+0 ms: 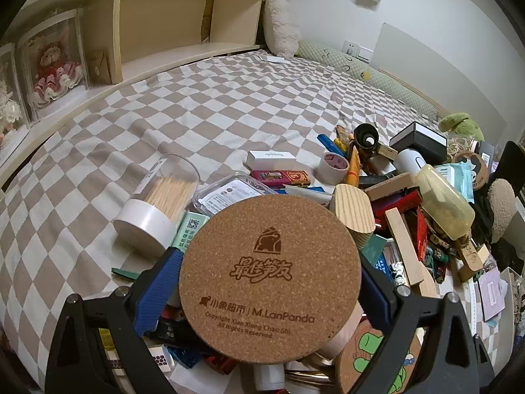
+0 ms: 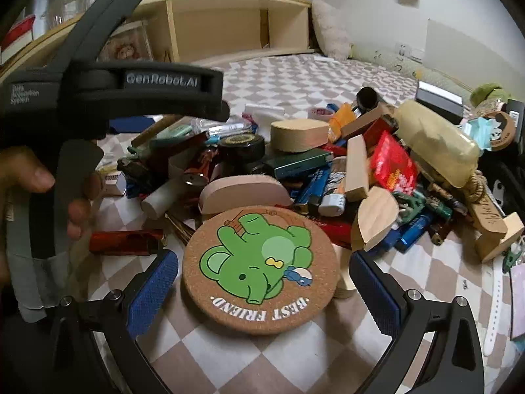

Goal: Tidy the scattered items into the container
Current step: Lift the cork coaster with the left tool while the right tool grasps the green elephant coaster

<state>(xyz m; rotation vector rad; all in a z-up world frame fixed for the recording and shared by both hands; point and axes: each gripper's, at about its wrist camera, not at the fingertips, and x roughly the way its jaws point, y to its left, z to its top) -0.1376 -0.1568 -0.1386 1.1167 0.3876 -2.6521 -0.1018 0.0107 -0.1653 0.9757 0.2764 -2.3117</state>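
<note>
My left gripper (image 1: pixel 269 282) is shut on a round cork coaster (image 1: pixel 269 277) printed with a panda logo, held flat above the pile of clutter. My right gripper (image 2: pixel 262 279) is open, its blue pads either side of a cork coaster with a green elephant (image 2: pixel 259 267) that lies on the checked bedspread; the pads stand apart from its rim. That elephant coaster also shows at the bottom of the left wrist view (image 1: pixel 370 358). The left gripper's black body (image 2: pixel 108 92) and the holding hand fill the left of the right wrist view. No container is in view.
A heap of lighters, wooden blocks, boxes and tape (image 1: pixel 334 165) covers the bed's right side. A toothpick jar (image 1: pixel 157 203) lies left of it. A yellowish case (image 2: pixel 436 144) tops the pile. A wooden shelf (image 1: pixel 164 23) runs along the far left edge.
</note>
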